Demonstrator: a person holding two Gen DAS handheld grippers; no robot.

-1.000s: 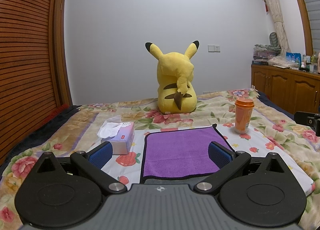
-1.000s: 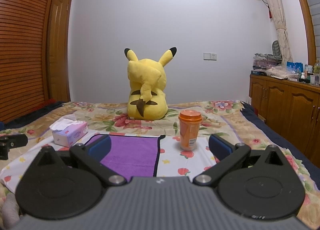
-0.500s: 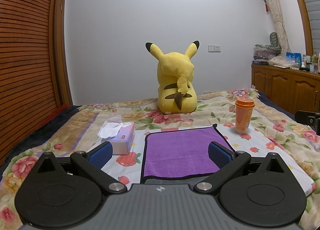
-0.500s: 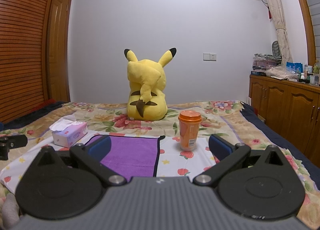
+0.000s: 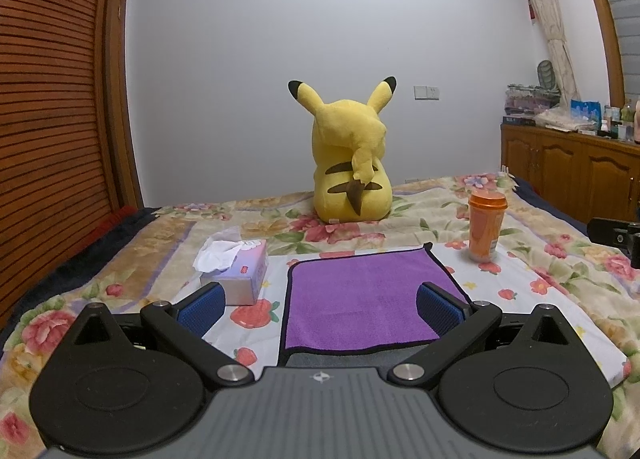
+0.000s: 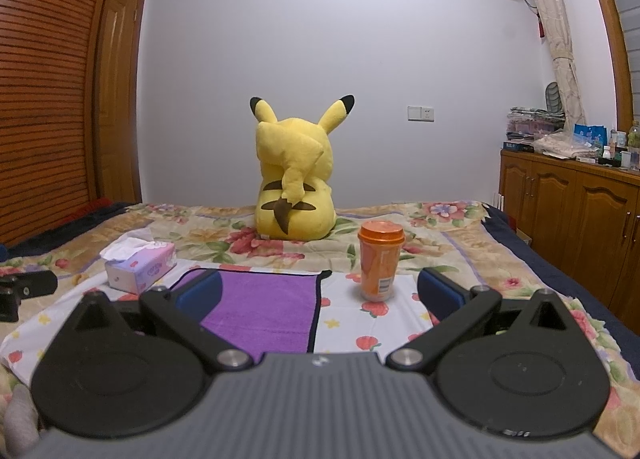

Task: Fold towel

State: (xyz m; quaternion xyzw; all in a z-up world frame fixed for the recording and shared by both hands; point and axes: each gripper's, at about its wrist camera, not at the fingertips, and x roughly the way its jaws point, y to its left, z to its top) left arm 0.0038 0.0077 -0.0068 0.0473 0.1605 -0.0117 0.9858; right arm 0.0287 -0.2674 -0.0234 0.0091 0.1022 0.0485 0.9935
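- We compare this moment with the views from a second ago and find almost nothing changed: both tongs sit where they were, and the framing shifts only by a hair.
- Our left gripper (image 5: 320, 305) hangs with its blue pads spread wide and nothing between them. Ahead of its left finger stands the tissue box (image 5: 236, 265).
- The purple towel (image 5: 366, 297) lies flat on the flowered bedspread (image 5: 560, 271), directly ahead of the left gripper and reaching under its right finger; its near edge is just in front of the gripper body. We see no fold in it.
- Our right gripper (image 6: 320, 293) is likewise released, empty, with the towel's right half ahead of its left finger and the towel's dark hem running between the fingers.
- The orange cup (image 6: 379, 265) stands just right of the towel, between the right gripper's fingers in that view, and the yellow plush (image 6: 296, 183) sits well beyond.
- Whether either gripper touches the bed we cannot tell, since the bodies hide what lies below.
- We judge the task not yet begun: the stillness suggests a pause before reaching for the near corners.
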